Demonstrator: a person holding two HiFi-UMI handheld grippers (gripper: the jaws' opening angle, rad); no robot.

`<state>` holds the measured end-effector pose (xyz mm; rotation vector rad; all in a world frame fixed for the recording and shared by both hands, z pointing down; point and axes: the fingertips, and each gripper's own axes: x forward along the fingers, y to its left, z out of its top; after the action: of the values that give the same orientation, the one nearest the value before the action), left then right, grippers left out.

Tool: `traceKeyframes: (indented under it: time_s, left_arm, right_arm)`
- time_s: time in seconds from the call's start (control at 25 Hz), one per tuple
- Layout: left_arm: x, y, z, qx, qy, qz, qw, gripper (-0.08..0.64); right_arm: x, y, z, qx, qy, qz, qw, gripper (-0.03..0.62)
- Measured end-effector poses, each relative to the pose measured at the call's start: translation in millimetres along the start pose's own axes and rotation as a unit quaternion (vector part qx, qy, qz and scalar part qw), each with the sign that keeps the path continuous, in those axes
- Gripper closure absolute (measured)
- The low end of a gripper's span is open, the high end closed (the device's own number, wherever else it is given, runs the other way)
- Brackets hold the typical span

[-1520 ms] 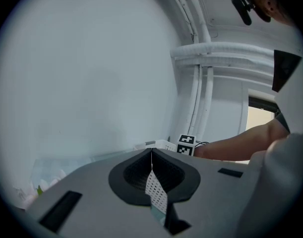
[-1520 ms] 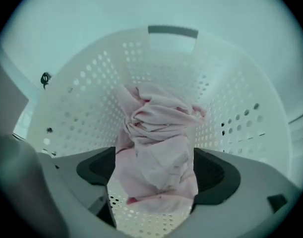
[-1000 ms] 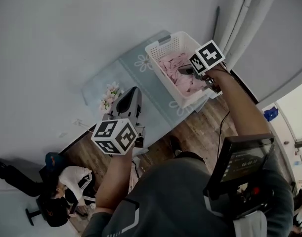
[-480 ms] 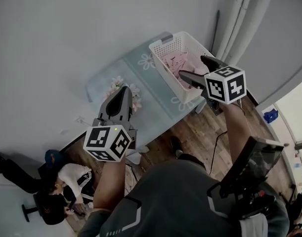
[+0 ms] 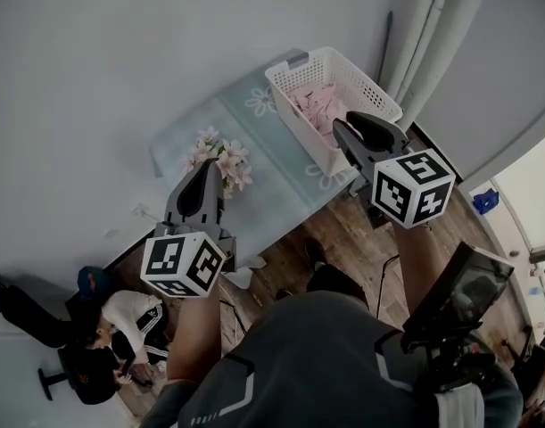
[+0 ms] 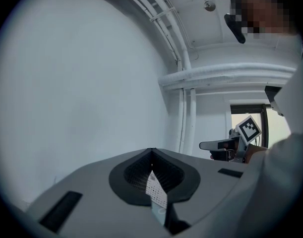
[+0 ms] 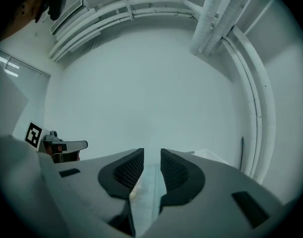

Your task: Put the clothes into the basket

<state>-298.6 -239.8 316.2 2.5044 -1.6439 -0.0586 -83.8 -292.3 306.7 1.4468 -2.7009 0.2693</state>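
From my seat I see a pale wall (image 5: 94, 61) on the left, and below it someone sitting on the wooden floor (image 5: 343, 239). A glass table (image 5: 272, 150) printed with flowers runs slantwise across the middle. A bunch of pink flowers (image 5: 220, 160) lies on its left part. White pipes (image 5: 424, 25) stand at the far right.

Since a second ago the left gripper (image 5: 205, 168) has slid towards the flowers. Its jaws are pressed together with nothing in them. The right gripper (image 5: 350, 127), which hung over the basket (image 5: 368, 86) then, has drawn back and up. It now sits above the basket's near corner at the table edge. Its jaws stood wide half a second back and have just been closing to a narrow gap. I see nothing between them.

The basket sits on the table's right end, open side up. Its long axis runs from upper left to lower right in my head view. The pink clothes (image 5: 315, 105) lie crumpled inside it.
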Motion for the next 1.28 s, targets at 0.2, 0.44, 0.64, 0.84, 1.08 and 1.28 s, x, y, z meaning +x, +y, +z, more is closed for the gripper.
traceKeyframes:
  time_s: [0.2, 0.44, 0.64, 0.84, 1.08, 1.28]
  left_arm:
    - [-9, 1, 0, -0.007, 0.0, 0.002, 1.0, 0.551]
    - [-21, -2, 9, 0.004, -0.005, -0.018, 0.9998, 0.551]
    - [-25, 7, 4, 0.002, -0.003, -0.013, 0.9999, 0.551]
    - [-28, 5, 8, 0.009, -0.009, -0.014, 0.9998, 0.551]
    - [-34, 9, 8, 0.001, -0.015, -0.006, 0.9999, 0.551]
    - [-33, 10, 7, 0.006, -0.011, -0.001, 0.9999, 0.551]
  right_arm:
    - [-6, 14, 0, 0.012, -0.015, 0.0, 1.0, 0.535]
    - [-10, 38, 2, -0.003, -0.019, -0.003, 1.0, 0.566]
    - [-14, 52, 1, -0.01, -0.027, -0.003, 1.0, 0.577]
    - [-17, 54, 2, -0.015, -0.03, -0.008, 0.999, 0.578]
    - [-18, 61, 1, -0.018, -0.037, 0.003, 0.999, 0.578]
    - [-16, 57, 5, -0.013, -0.041, 0.003, 0.999, 0.578]
